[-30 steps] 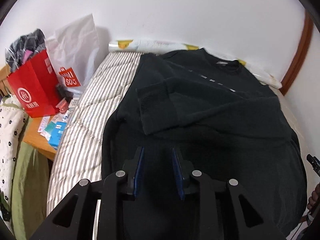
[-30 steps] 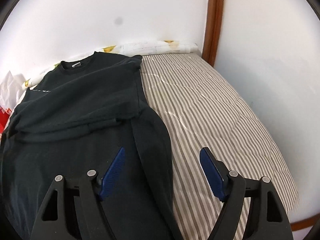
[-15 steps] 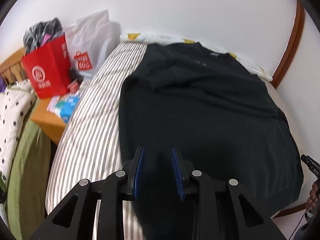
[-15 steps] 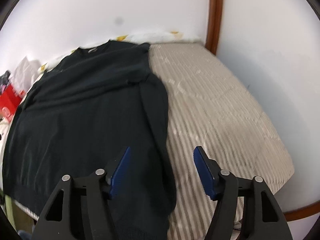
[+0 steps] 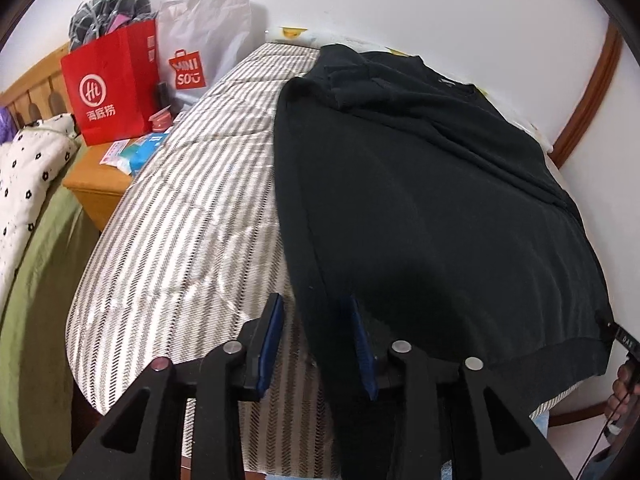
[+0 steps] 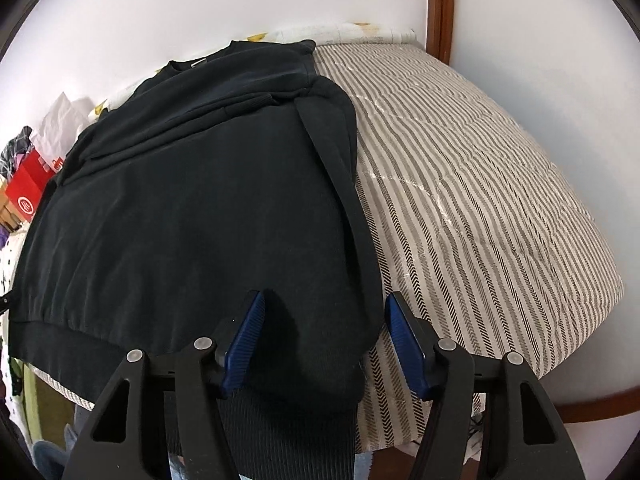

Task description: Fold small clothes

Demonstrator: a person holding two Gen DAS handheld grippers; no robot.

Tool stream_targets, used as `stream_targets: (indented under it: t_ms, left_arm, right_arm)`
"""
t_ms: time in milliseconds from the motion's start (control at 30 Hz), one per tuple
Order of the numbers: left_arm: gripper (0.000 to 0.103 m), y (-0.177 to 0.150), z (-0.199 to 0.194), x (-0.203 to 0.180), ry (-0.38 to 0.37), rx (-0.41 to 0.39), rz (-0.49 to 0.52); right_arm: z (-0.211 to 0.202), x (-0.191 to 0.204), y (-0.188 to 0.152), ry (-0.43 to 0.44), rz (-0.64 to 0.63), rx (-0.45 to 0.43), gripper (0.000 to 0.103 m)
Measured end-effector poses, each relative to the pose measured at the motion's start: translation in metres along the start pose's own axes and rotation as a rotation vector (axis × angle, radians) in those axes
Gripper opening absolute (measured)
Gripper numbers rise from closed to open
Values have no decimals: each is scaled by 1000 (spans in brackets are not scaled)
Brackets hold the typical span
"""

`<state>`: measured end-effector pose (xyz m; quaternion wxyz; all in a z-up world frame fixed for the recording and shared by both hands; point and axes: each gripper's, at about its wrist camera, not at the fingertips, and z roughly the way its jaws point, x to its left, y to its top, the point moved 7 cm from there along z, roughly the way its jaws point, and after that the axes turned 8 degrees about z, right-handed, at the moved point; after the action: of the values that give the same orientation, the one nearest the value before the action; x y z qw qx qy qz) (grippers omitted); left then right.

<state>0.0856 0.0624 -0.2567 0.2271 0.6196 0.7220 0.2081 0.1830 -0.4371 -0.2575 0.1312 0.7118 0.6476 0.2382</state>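
Gripping the Sweater Hem for the Bottom Fold

Bed (image 5: 180,216): the striped cover carries the garment; its near edge drops out of view below both cameras.

Black sweater (image 5: 420,200): it lies flat on the bed, collar toward the wall, both sleeves folded across the chest, hem at the near edge.

Left claw (image 5: 316,340): its jaws have just been opening and stand parted, astride the sweater's left side seam near the hem, pads not pressing cloth.

Right claw (image 6: 324,340): its jaws have just been closing but stand wide, the right hem corner between them, ungripped.

Procedure, as judged: lower each claw until both layers of the hem sit fully between the pads, close on both corners at matching points, then lift evenly so the hem travels straight toward the collar.

Obscured: the hem corners under the claw bodies are dark and hard to separate from shadow. At the left view's lower right edge, only part of a hand (image 5: 622,384) shows.
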Motion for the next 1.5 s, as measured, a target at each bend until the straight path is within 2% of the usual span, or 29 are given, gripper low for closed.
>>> stream_targets:
  t_ms: [133, 233, 267, 300, 400, 533, 567, 700, 767, 933, 1100, 1300, 1500]
  left_arm:
    - [39, 1, 2, -6, 16, -12, 20]
    - [39, 2, 4, -9, 40, -26, 27]
    - [37, 4, 5, -11, 54, -26, 39]
    - [28, 4, 5, -12, 61, -26, 52]
    - [11, 7, 8, -17, 48, -23, 64]
    - [7, 10, 9, -14, 9, 5, 28]
    - [7, 10, 9, -12, 1, 14, 18]
    - [7, 13, -4, -11, -26, -8, 11]
    - [7, 14, -14, -8, -57, -32, -9]
    - [7, 14, -33, -5, -133, -66, -44]
    - [7, 21, -50, -8, -174, -127, -19]
    - [6, 45, -65, -2, -185, -228, -46]
    - [6, 74, -74, 1, -180, -291, -59]
  right_arm:
    - [0, 3, -1, 8, 3, -7, 57]
    - [1, 8, 2, 11, -21, -27, 42]
    - [1, 12, 2, 22, -31, -29, 34]
    - [2, 15, 2, 25, -39, -35, 28]
    - [7, 21, 9, 26, -43, -29, 24]
    - [11, 29, 17, 36, -27, -7, 22]
    - [9, 31, 16, 46, -28, -14, 12]
    - [-7, 35, 17, 38, -47, -82, 10]
    - [-18, 33, 19, 68, -26, -108, 10]
    - [-40, 29, 25, 108, -4, -146, 10]
    - [-54, 31, 26, 118, -18, -168, 10]
    - [-75, 34, 38, 140, -21, -236, 10]
    - [-88, 46, 68, 171, -10, -297, 10]
